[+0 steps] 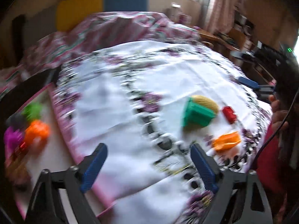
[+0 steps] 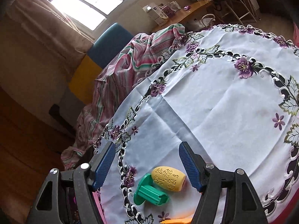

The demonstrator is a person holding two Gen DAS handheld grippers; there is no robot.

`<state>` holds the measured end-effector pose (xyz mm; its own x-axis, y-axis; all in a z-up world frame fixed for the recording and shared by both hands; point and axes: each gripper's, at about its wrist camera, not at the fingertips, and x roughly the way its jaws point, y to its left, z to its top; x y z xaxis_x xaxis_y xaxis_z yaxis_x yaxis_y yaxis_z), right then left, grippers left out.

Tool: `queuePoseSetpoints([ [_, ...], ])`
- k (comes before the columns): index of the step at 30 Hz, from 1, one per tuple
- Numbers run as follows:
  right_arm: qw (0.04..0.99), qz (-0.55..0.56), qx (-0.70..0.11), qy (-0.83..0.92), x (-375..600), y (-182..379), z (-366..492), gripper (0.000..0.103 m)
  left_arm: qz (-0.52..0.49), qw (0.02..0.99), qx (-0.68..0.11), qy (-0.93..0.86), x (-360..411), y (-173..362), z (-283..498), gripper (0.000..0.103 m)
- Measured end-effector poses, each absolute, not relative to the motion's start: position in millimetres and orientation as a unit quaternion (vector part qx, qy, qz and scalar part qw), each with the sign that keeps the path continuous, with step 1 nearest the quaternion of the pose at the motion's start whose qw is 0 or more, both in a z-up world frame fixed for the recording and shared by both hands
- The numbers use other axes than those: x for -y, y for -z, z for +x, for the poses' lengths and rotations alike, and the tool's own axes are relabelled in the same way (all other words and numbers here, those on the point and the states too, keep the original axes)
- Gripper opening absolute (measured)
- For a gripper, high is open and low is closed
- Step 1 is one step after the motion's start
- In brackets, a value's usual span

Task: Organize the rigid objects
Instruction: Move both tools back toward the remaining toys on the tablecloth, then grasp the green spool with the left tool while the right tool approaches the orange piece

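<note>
On the flowered white cloth (image 2: 214, 112) lie a yellow patterned barrel (image 2: 168, 178) and a green spool (image 2: 149, 192), touching each other. My right gripper (image 2: 147, 145) hovers just over them, open, its pads clear of both. An orange piece (image 2: 177, 221) peeks in at the bottom edge. The left wrist view is blurred. My left gripper (image 1: 148, 146) stands wide open over bare cloth with nothing between its fingers. To its right are the green spool (image 1: 198, 114), yellow barrel (image 1: 205, 100), a red block (image 1: 229, 114) and the orange piece (image 1: 227, 141).
A pink-rimmed tray (image 1: 65, 136) at the left holds orange (image 1: 37, 132), green (image 1: 32, 110) and purple (image 1: 12, 138) pieces. A striped blanket (image 2: 130, 63) lies bunched behind the cloth. A person's hand (image 1: 278, 112) is at the right edge, with a desk (image 2: 188, 13) beyond.
</note>
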<state>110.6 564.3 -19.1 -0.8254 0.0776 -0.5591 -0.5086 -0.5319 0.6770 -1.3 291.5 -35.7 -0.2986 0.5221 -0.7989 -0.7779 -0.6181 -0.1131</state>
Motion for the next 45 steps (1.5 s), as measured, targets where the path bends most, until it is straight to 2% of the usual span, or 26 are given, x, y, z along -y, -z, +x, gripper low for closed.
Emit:
queuePoseSetpoints([
  [5, 0.169, -0.238, -0.447, -0.845, -563.0, 18.2, 109.4, 0.072, -0.419, 0.449, -0.187, -0.767, -349.0, 43.2, 9.6, 0.096],
  [15, 0.157, -0.24, -0.447, -0.847, -562.2, 18.8, 107.0, 0.072, -0.417, 0.476, -0.239, -0.736, -412.7, 65.9, 11.7, 0.095],
  [16, 0.157, -0.24, -0.448, -0.847, -562.7, 19.0, 107.2, 0.072, -0.419, 0.474, -0.242, -0.735, -416.7, 70.0, 9.7, 0.08],
  [17, 0.156, -0.239, -0.45, -0.846, -563.1, 19.5, 107.4, 0.072, -0.429, 0.478, -0.239, -0.728, -418.4, 73.4, 7.6, 0.057],
  [18, 0.156, -0.239, -0.452, -0.845, -563.5, 19.9, 107.7, 0.072, -0.448, 0.48, -0.229, -0.719, -418.2, 77.8, 3.3, 0.056],
  [30, 0.152, -0.287, -0.446, -0.834, -561.7, 27.8, 95.1, 0.072, -0.431, 0.456, -0.147, -0.764, -328.7, 45.7, 6.8, 0.056],
  [36, 0.173, -0.394, -0.395, -0.812, -547.6, 36.1, 74.3, 0.072, -0.429, 0.437, -0.131, -0.779, -282.3, 37.8, 13.8, 0.056],
  [41, 0.142, -0.489, -0.328, -0.796, -519.5, 37.1, 71.4, 0.072, -0.416, 0.435, -0.118, -0.79, -250.5, 28.1, 20.5, 0.056],
  [45, 0.136, -0.54, -0.31, -0.771, -504.8, 43.3, 77.0, 0.072, -0.413, 0.433, -0.102, -0.795, -234.7, 23.2, 21.8, 0.056],
])
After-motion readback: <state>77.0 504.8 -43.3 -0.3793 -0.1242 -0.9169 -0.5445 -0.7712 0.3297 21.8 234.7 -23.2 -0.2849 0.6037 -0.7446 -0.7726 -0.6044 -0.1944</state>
